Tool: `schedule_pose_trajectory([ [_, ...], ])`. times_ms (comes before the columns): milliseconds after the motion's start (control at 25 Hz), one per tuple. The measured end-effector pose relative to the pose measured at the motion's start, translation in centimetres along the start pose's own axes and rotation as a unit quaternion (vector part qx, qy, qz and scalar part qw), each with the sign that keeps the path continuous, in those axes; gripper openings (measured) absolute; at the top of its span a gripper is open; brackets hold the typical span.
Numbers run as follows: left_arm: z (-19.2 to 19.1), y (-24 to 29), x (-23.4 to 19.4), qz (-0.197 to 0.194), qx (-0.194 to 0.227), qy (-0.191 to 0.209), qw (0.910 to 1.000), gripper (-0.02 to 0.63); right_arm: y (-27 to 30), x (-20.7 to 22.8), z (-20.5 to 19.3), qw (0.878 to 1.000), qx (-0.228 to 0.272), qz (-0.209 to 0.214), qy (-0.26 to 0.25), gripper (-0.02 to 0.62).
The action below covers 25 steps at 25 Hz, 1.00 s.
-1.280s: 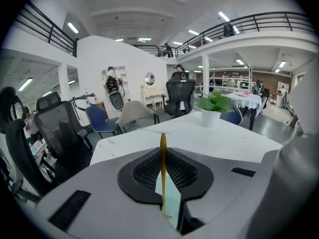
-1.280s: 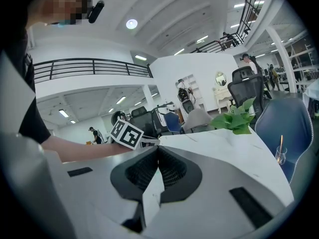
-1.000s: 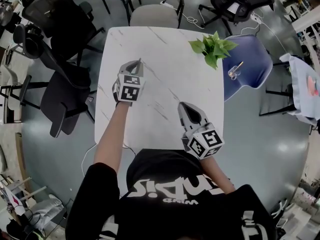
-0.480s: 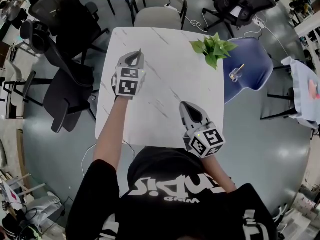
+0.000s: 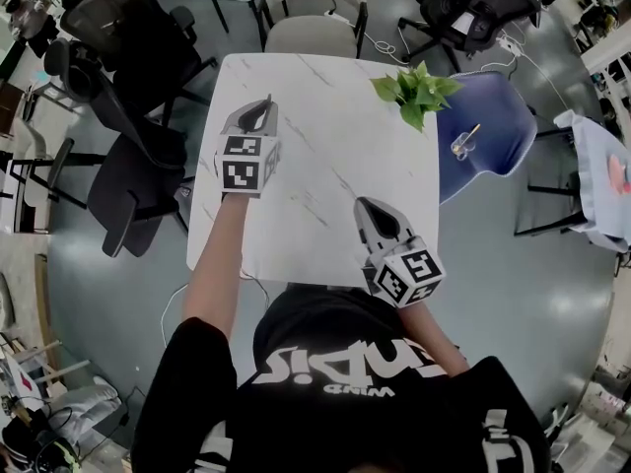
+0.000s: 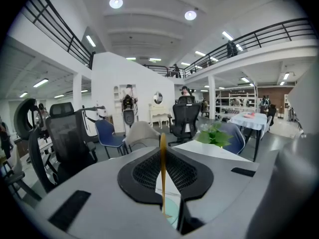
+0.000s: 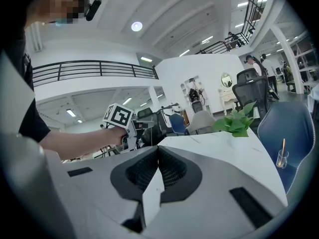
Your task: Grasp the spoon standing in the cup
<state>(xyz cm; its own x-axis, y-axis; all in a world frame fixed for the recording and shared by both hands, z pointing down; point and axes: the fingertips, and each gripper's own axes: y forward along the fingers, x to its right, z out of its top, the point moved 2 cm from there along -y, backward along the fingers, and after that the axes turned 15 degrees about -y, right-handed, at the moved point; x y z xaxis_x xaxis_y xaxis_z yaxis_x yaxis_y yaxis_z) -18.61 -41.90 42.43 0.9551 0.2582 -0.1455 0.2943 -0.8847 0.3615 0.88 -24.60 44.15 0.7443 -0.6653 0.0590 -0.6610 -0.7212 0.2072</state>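
Observation:
A small clear cup (image 5: 459, 148) stands on the seat of a blue chair (image 5: 493, 126) right of the table, with a gold spoon (image 5: 470, 133) leaning in it. The right gripper view shows the same cup (image 7: 282, 159) and spoon (image 7: 283, 146) far off at right. My left gripper (image 5: 260, 106) hovers over the table's left side, shut on a thin gold handle (image 6: 162, 171) that stands upright between its jaws (image 6: 162, 151); its lower end is hidden. My right gripper (image 5: 368, 209) (image 7: 158, 156) is shut and empty near the table's front edge.
A white marble table (image 5: 325, 97) carries a green potted plant (image 5: 414, 92) at its far right corner. Black office chairs (image 5: 118, 77) crowd the left side, and a beige chair (image 5: 306, 33) stands at the far end. The blue chair sits beyond the table's right edge.
My left gripper has drifted a little left and away from me with the gold handle still in it. The right gripper has barely moved.

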Motion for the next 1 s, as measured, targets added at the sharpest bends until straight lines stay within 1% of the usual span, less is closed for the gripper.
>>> schedule_pose_trajectory([
  [160,0.0,-1.8,0.1,0.002,0.011,-0.014,0.9998,0.038,-0.3,-0.4,0.1,1.000,0.003,0.007,-0.002,0.012],
  [400,-0.4,-5.1,0.2,0.004,0.027,-0.049,0.9984,0.038,-0.6,-0.9,0.5,1.000,0.009,0.019,-0.005,0.012],
  [680,-1.4,-9.0,1.7,0.005,0.043,-0.085,0.9954,0.038,-1.2,-1.6,0.4,0.999,0.012,0.035,-0.008,0.012],
  [1000,-2.6,-13.5,4.7,0.002,0.058,-0.100,0.9932,0.038,-2.0,-1.7,1.0,0.999,0.022,0.048,-0.015,0.012],
])
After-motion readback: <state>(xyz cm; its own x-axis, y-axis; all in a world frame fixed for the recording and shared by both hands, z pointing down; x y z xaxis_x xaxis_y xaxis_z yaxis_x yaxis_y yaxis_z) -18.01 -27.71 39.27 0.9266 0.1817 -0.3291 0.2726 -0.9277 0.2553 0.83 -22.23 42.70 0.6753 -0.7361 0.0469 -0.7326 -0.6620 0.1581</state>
